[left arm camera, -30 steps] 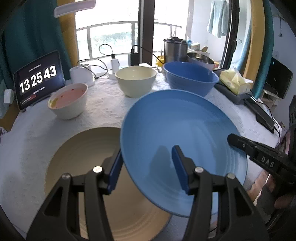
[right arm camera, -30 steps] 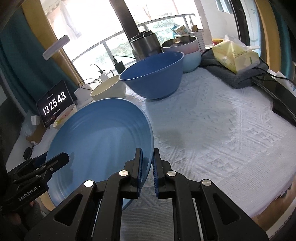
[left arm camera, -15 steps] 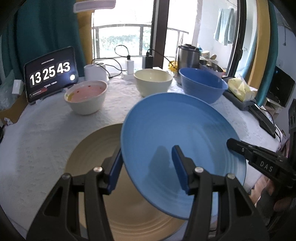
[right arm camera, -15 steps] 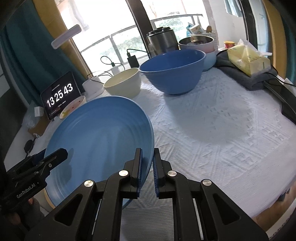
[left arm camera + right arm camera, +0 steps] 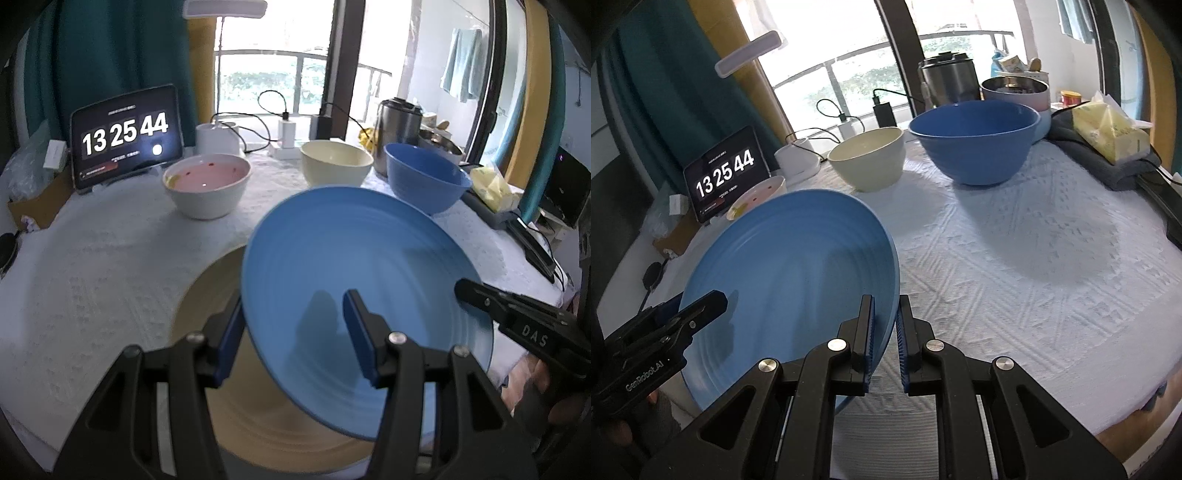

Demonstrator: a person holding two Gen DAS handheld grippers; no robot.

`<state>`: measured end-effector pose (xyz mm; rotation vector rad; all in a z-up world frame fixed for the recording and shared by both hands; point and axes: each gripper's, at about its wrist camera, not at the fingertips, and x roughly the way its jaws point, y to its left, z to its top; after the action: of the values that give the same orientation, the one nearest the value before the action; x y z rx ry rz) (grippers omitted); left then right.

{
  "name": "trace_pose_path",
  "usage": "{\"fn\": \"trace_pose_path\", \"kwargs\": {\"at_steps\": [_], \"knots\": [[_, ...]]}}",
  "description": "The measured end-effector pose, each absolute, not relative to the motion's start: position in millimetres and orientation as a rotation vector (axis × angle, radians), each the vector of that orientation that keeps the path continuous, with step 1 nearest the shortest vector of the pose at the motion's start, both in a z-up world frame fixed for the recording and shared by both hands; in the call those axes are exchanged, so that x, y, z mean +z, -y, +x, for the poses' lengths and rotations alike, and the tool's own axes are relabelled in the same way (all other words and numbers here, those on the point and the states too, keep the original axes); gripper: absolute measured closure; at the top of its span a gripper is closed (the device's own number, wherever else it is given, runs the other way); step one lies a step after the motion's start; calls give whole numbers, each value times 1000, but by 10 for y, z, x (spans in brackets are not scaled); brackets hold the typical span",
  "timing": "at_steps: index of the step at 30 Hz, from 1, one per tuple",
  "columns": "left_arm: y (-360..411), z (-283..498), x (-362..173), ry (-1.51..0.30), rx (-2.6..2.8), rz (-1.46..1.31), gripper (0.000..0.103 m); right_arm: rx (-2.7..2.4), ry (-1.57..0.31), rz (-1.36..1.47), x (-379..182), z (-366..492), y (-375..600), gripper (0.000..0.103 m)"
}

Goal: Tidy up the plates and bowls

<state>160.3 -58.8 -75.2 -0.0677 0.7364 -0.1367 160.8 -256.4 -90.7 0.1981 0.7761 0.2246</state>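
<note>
My right gripper (image 5: 885, 317) is shut on the rim of a blue plate (image 5: 790, 273) and holds it tilted above the table. The blue plate (image 5: 354, 280) also fills the left wrist view, over a large beige plate (image 5: 214, 317) lying on the white cloth. My left gripper (image 5: 295, 317) is open, its fingers on either side of the blue plate's near-left rim, not closed on it. A pink-lined bowl (image 5: 207, 184), a cream bowl (image 5: 334, 162) and a blue bowl (image 5: 424, 177) stand farther back.
A tablet clock (image 5: 125, 136) stands at the back left. A steel pot (image 5: 399, 118), chargers and cables line the far edge. A yellow tissue pack (image 5: 1108, 125) on grey cloth lies at the right. The table's front edge (image 5: 1108, 417) is close.
Both grippers and the blue plate have shifted left and lifted a little, so the bowls look farther right. The right grip on the plate is unchanged; the left stays open.
</note>
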Motion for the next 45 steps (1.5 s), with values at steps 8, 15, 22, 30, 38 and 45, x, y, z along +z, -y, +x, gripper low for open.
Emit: {"fn": "trace_pose_path", "kwargs": {"at_steps": [8,15,22,30,38,45], "knots": [[466,1579,-777,-735,-114,-79,49,245,-787,179,-917,1627,2422,90],[358,1553,-832,-745,-93,-87,49,263,-798,168,-945,1642,2325,90],[302,1560,-928,-774,-63,-63,49,282,-816,160,-997,1673,2220,89],[272,1562,-1030,-810,-56,-53,48,291,-836,155,-1046,1707,2157,89],[247,1534,-1013,-808,-73,-51,48,294,-841,160,-1068,1715,2163,89],[243,1502,-986,-806,-75,-51,48,297,-843,162,-1065,1700,2174,89]]}}
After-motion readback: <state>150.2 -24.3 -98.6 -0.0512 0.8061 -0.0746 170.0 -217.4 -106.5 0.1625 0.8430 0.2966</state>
